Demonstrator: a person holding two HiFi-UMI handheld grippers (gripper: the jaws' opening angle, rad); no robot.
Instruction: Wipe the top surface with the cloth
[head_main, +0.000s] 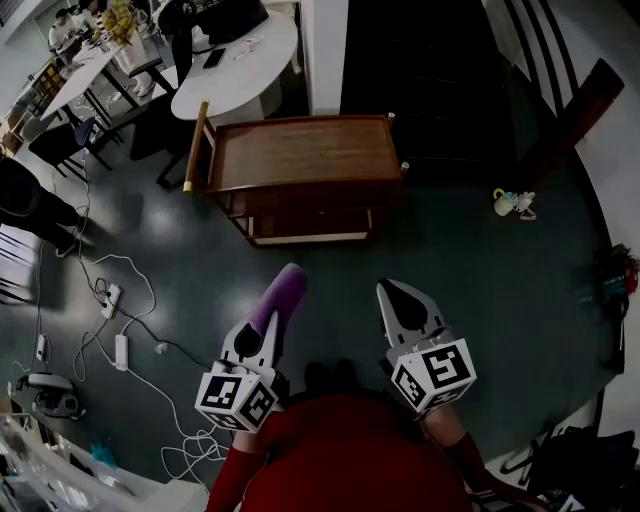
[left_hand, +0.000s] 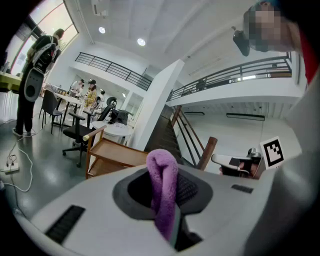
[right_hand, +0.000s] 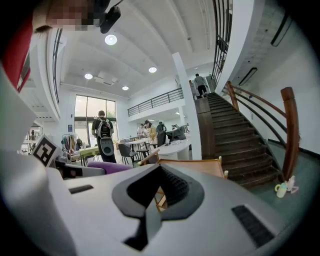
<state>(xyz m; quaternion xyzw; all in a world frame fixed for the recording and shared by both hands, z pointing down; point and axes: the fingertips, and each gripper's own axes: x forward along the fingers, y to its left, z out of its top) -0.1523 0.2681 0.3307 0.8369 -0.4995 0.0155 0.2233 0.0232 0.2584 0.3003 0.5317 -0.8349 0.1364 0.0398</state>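
A wooden cart with a flat brown top stands on the floor ahead, a step or two beyond both grippers. My left gripper is shut on a purple cloth, which sticks out past the jaw tips as a folded roll. My right gripper is shut with nothing in it; its jaws meet in front of the cart's top. Both grippers hover low, side by side, short of the cart. The purple cloth also shows at the left of the right gripper view.
A round white table and office chairs stand behind the cart. Power cables and strips trail over the floor at left. A dark staircase with a wooden rail rises at right; a small toy-like object lies near it. People stand by distant tables.
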